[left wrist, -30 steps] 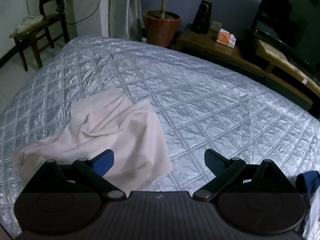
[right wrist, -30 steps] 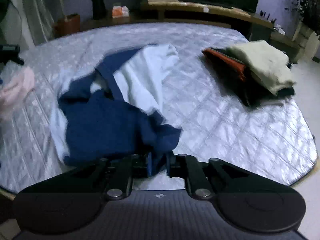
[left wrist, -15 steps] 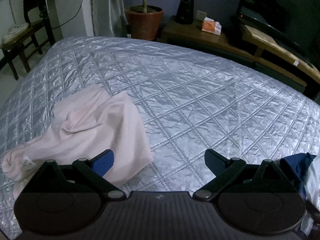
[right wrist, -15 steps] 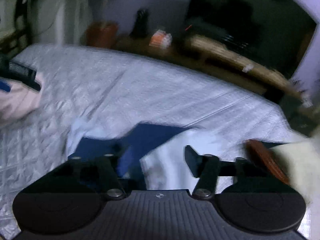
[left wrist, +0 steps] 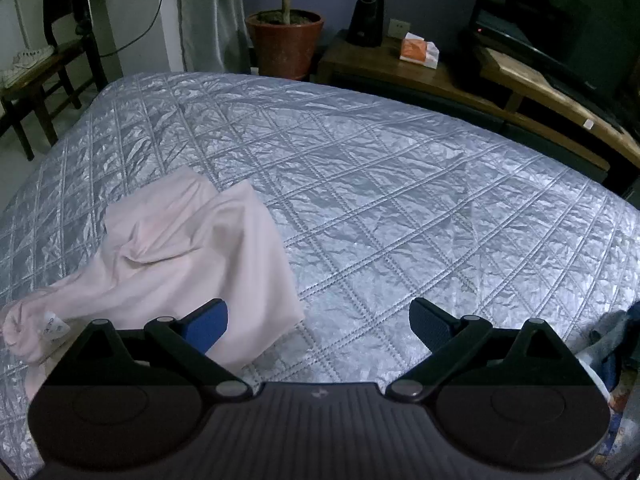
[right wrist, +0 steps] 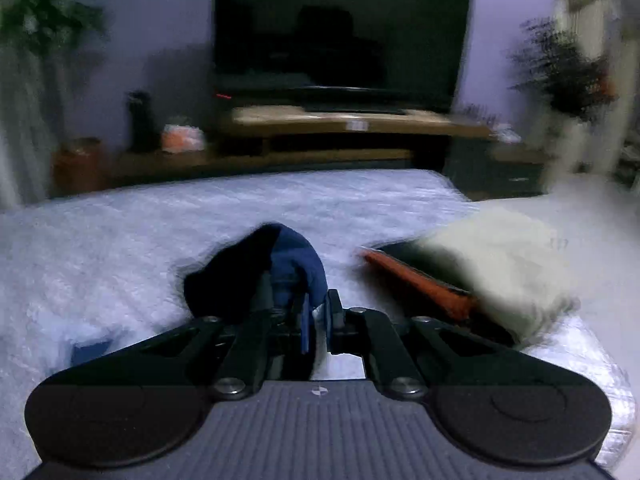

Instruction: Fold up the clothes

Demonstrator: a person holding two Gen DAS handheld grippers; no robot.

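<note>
Navy garment (right wrist: 288,264) bunched up, pinched between right tongs (right wrist: 318,320) above quilted bed (left wrist: 380,200). Left tongs (left wrist: 318,320) spread wide, hovering by pink garment (left wrist: 192,248) lying crumpled on bed.

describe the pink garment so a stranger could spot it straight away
On the silver quilted bed, look at its left side, just beyond the open left gripper. The pink garment lies crumpled there, the only pale pink cloth, with a small white tag at one end.
</note>
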